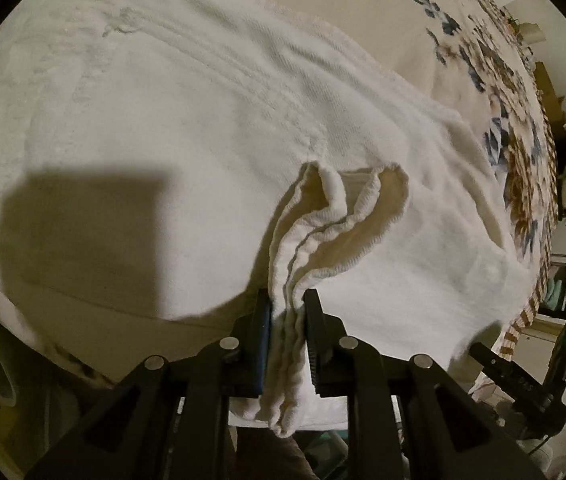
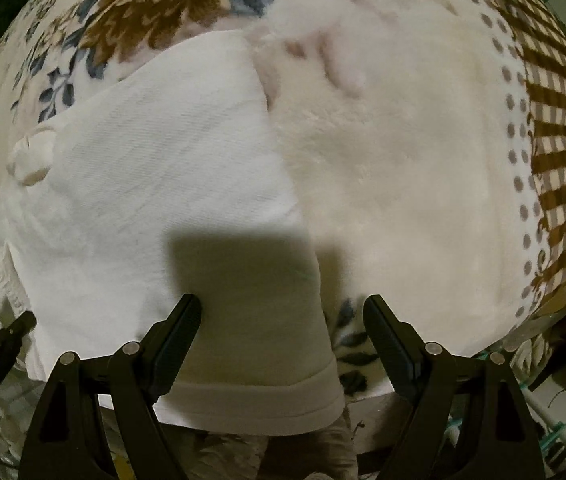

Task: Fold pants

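Pants: white pants point(image 1: 187, 120) lie spread flat on a floral blanket, filling most of the left wrist view; the weave shows faint diagonal ribbing.
Pants in the right wrist view: the same white pants point(image 2: 155, 208) cover the left half of the picture, with a wide hemmed edge nearest the camera hanging a little past the blanket's near edge.
Gathered edge: a bunched, ruffled strip of the pants' fabric point(image 1: 323, 216) stands up in folds from the flat cloth and runs down toward the camera.
Left hand-held gripper: the left hand-held gripper point(image 1: 288, 320) is clenched on that bunched strip; the fabric is pinched between its two black fingers and dangles below them.
Right hand-held gripper: the right hand-held gripper point(image 2: 283, 312) is released, its fingers spread wide. The left finger sits over the white cloth and the right finger over the blanket; whether either touches the surface cannot be told.
Other gripper seen from each side: the right hand-held gripper also shows at the lower right of the left wrist view point(image 1: 499, 364), and a black part of the left one at the lower left edge of the right wrist view point(image 2: 3, 340).
Blanket: a plush cream blanket point(image 2: 403, 140) with brown and blue flowers, grey dots and a brown checked border lies under the pants.
Shadows: a dark, square-edged shadow point(image 1: 83, 236) falls on the pants in the left wrist view.
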{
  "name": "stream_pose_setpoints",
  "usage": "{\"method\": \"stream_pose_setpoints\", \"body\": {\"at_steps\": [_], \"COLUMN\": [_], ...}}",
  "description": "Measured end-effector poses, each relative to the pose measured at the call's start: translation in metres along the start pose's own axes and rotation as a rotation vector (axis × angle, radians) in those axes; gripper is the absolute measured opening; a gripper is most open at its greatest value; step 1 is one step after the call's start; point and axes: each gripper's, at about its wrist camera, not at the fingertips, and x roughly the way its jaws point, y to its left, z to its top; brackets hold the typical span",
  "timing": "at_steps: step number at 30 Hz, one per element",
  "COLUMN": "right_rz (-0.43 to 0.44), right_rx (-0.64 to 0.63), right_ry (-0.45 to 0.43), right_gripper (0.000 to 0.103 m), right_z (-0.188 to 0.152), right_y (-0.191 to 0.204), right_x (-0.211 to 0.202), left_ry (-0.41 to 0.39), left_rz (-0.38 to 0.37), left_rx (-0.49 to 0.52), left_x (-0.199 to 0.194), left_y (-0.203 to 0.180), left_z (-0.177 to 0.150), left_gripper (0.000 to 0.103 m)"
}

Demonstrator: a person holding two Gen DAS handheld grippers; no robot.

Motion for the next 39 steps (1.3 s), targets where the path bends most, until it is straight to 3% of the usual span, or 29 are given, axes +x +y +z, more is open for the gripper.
{"method": "stream_pose_setpoints", "body": {"at_steps": [2, 4, 6, 7, 11, 12, 17, 21, 29, 35, 38, 39], "right_rz": [-0.02, -0.024, -0.019, -0.019, 0.017, 0.027, 0.065, 0.075, 0.113, 0.127, 0.131, 0.133], "right_rx": [-0.019, -0.038, -0.054, -0.062, -0.102, -0.128, -0.217, -0.264, -0.237, -0.232, -0.228, -0.219], "right_ry": [-0.009, -0.036, -0.075, -0.089, -0.126, -0.128, -0.11, -0.107, -0.075, -0.065, -0.062, -0.062], "right_gripper": [0.086, 0.094, 0.101, 0.101, 0.101, 0.101, 0.101, 0.101, 0.101, 0.101, 0.101, 0.101], "right_z": [-0.004, -0.007, -0.01, -0.014, -0.022, -0.011, -0.006, -0.003, 0.017, 0.022, 0.022, 0.022], "right_y": [0.002, 0.012, 0.019, 0.022, 0.053, 0.079, 0.136, 0.164, 0.18, 0.182, 0.181, 0.182], "right_x": [-0.008, -0.021, -0.038, -0.045, -0.064, -0.057, -0.051, -0.044, -0.012, 0.002, 0.006, 0.01], "left_ry": [-0.008, -0.034, -0.084, -0.113, -0.238, -0.267, -0.339, -0.389, -0.386, -0.461, -0.5, -0.52], "left_rz": [-0.038, -0.035, -0.062, -0.077, -0.139, -0.159, -0.254, -0.319, -0.319, -0.345, -0.339, -0.343], "left_rx": [-0.017, -0.035, -0.059, -0.074, -0.202, -0.259, -0.563, -0.723, -0.809, -0.831, -0.803, -0.786], "left_x": [-0.009, -0.023, -0.045, -0.055, -0.097, -0.103, -0.094, -0.079, -0.062, -0.058, -0.058, -0.06], "left_y": [0.003, 0.01, 0.018, 0.023, 0.065, 0.082, 0.166, 0.213, 0.231, 0.227, 0.225, 0.224], "left_z": [-0.003, -0.007, -0.012, -0.016, -0.032, -0.034, -0.039, -0.031, -0.004, -0.011, -0.019, -0.022], "left_gripper": [0.018, 0.029, 0.059, 0.066, 0.071, 0.072, 0.072, 0.072, 0.071, 0.071, 0.037, 0.03]}}
